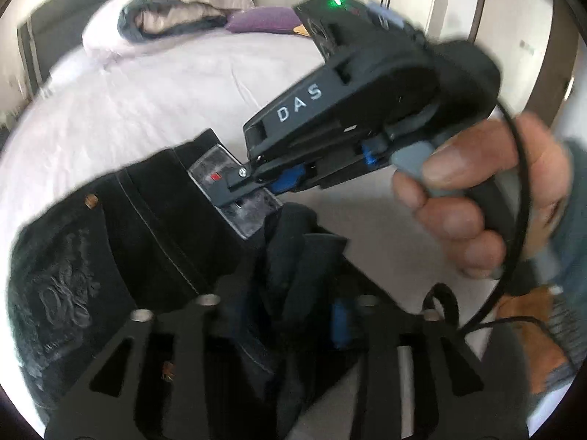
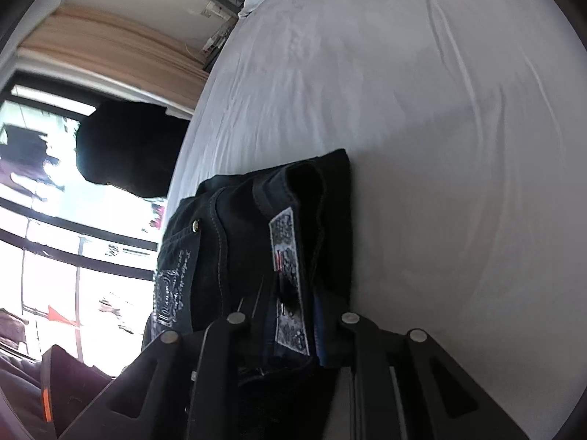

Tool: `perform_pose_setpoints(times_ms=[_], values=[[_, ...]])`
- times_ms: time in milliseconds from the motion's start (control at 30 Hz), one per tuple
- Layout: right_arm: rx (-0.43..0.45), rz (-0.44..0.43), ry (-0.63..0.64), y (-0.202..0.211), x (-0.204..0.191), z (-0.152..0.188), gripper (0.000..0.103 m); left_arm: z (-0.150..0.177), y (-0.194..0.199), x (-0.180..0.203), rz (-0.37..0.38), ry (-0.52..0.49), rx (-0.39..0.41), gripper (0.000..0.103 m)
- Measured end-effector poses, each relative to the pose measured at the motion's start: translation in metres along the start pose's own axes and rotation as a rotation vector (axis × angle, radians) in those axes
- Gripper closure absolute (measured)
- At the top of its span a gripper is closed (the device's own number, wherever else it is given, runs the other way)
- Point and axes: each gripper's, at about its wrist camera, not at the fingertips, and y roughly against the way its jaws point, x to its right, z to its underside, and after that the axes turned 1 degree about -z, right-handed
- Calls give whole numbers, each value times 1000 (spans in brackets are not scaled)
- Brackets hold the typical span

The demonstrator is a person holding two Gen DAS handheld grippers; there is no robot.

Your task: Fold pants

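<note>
daylight floods in from a blown-out window [image 2: 55, 238] left of the jaws; the dark pants [image 2: 256, 238] lose detail, fisheye edges curve and smear.

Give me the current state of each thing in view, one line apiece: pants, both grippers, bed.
Pants: dark denim, bunched at the waistband, lifted off the sheet, not folded flat.
Right gripper: shut on the pants at the waistband label.
Left gripper: jaws apart, pants fabric between them, grip unclear.
Bed: pale sheet, wrinkled.
Pillows: piled at the head.
</note>
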Motion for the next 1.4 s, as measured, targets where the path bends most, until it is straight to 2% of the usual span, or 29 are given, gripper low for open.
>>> perform_pose_setpoints(times_ms=[33, 100, 200, 233, 267, 300, 367, 400, 433, 500, 567, 667, 700, 733, 767, 867, 1000, 1067, 1100, 1133, 1200, 1300, 1400], values=[[4, -6, -6, -1, 1, 0, 83, 0, 5, -3, 28, 27, -8, 40], [9, -2, -10, -1, 1, 2, 80, 3, 28, -13, 92, 85, 17, 38], [18, 19, -19, 5, 0, 7, 73, 9, 64, -32, 130, 125, 65, 34], [24, 26, -26, 10, 1, 8, 69, 11, 73, -42, 133, 146, 75, 34], [35, 43, -34, 16, 1, 9, 59, 13, 80, -52, 129, 167, 81, 34], [50, 105, -41, 24, 1, 11, 52, 17, 89, -69, 111, 202, 89, 34], [73, 157, -58, 38, -2, 13, 50, 21, 95, -93, 86, 246, 89, 34], [99, 139, -62, 47, -5, 15, 50, 23, 97, -106, 87, 263, 93, 34], [139, 90, -49, 57, -16, 19, 50, 23, 96, -113, 81, 268, 99, 34], [164, -2, 10, 61, -39, 26, 50, 26, 92, -126, 56, 283, 100, 34], [150, -49, 79, 52, -63, 36, 50, 32, 83, -138, 44, 290, 82, 34], [71, -23, 104, 23, -70, 53, 50, 46, 63, -147, 36, 305, 28, 34], [42, 0, 80, 12, -62, 59, 52, 51, 59, -150, 29, 311, 16, 34], [22, 19, 50, 3, -51, 64, 62, 54, 55, -152, 35, 310, 16, 34], [48, 13, 37, 1, -41, 70, 76, 56, 55, -151, 34, 301, 17, 34], [102, -38, -35, 10, -21, 75, 89, 49, 66, -160, 62, 301, 44, 34], [105, -11, -22, 10, -20, 75, 92, 17, 76, -198, 38, 299, 126, 34], [102, 4, -15, 7, -22, 70, 93, 6, 72, -211, 56, 292, 132, 36], [103, 7, -19, 6, -22, 68, 94, 2, 66, -215, 53, 267, 121, 40], [105, 9, -24, 6, -20, 68, 98, 2, 53, -218, 55, 237, 87, 44], [108, 19, -44, 1, -18, 68, 103, 11, 26, -222, 75, 251, 15, 55], [120, -9, -73, 1, -10, 69, 103, 31, 14, -230, 79, 273, 49, 57], [125, -1, -68, 2, -11, 69, 103, 29, 13, -231, 68, 255, 42, 57]])
